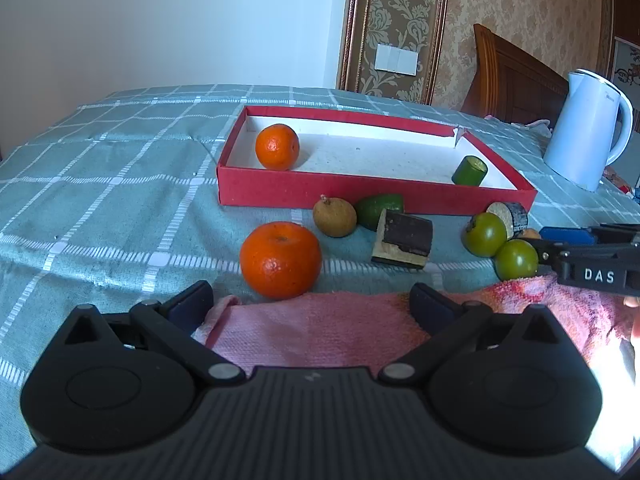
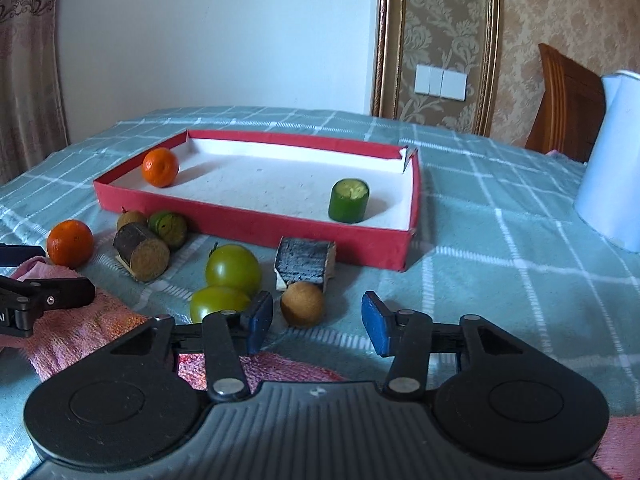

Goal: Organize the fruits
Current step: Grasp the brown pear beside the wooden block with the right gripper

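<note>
My right gripper (image 2: 318, 322) stands with its blue pads apart and nothing pinched; a small brown round fruit (image 2: 302, 303) lies just ahead of the gap, clear of both pads. My left gripper (image 1: 312, 304) is spread wide over a pink towel (image 1: 320, 332), empty, with an orange (image 1: 280, 265) just beyond its left finger.

Around them lies a teal checked cloth (image 1: 100, 184), slightly rumpled. Two green round fruits (image 2: 233, 269) sit touching each other beside my right gripper's left pad. Near them are a dark cut chunk with a pale face (image 2: 306, 266) and a bark-covered cylinder (image 2: 141, 254), with a cut green piece (image 2: 168, 229) and a second small brown fruit (image 2: 131, 220) behind it.

The red shallow box (image 2: 256, 226) sits further back, holding a second orange (image 2: 160, 167) near its left end and a green cut cylinder (image 2: 349, 200) near its right; the floor between them is bare and white. Its front wall stands just behind the loose fruit.

To the box's right the cloth is open up to a white kettle (image 1: 586, 136). Behind are a pale wall, patterned wallpaper with a switch plate (image 2: 440, 82) and a wooden headboard (image 1: 516, 76).

Only the right view shows a curtain (image 2: 28, 60) at far left; only the left view shows the kettle whole.
</note>
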`<state>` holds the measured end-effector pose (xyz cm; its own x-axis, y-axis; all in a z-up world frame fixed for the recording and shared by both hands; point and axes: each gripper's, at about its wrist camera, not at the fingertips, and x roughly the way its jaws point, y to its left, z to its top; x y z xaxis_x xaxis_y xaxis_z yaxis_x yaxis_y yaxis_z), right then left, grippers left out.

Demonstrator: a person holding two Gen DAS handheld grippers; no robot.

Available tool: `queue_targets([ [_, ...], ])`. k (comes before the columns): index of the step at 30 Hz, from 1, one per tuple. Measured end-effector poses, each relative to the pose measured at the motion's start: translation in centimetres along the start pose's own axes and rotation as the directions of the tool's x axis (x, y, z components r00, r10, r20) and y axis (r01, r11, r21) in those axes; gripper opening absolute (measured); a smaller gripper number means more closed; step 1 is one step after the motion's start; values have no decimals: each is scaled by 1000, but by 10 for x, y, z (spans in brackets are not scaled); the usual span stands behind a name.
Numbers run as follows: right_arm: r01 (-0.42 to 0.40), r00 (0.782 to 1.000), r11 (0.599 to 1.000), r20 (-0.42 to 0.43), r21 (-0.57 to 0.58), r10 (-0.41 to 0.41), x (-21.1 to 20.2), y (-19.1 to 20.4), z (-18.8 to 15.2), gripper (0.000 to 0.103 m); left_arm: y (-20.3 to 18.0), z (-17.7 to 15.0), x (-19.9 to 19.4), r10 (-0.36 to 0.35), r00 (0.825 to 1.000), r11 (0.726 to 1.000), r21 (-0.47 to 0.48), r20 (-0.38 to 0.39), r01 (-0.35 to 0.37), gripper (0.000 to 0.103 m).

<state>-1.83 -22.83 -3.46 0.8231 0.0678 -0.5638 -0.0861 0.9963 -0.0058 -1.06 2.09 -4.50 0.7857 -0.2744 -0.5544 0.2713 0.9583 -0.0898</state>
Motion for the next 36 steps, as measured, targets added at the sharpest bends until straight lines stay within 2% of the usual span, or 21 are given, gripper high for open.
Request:
queue_targets([
  [4, 6, 1000, 1000, 1, 1, -6, 3, -1, 2, 46, 0, 0, 0, 0, 1000, 1000, 1, 0, 0, 103],
  [10, -16, 1000, 1000, -18, 8, 16, 5, -1, 1, 27, -1, -1, 1, 11, 1000, 1000, 15, -5, -11, 103],
  [11, -23, 1000, 1000, -19, 9, 23, 4, -1, 1, 26, -1, -1, 1, 13, 1000, 1000, 17, -6, -13, 103],
  [18, -41, 999, 998, -6, 46, 41, 2, -3, 0, 25, -2, -1, 2, 15, 1000, 1000, 20, -6, -15, 103],
  [27, -29, 999, 998, 39, 56, 27, -8, -7, 4, 25, -7, 0, 3, 33, 999, 999, 38, -11, -33, 103],
  [36, -11, 997, 1000, 83, 17, 9, 2, -7, 33, 25, -8, 0, 3, 36, 999, 999, 40, -11, -36, 103],
])
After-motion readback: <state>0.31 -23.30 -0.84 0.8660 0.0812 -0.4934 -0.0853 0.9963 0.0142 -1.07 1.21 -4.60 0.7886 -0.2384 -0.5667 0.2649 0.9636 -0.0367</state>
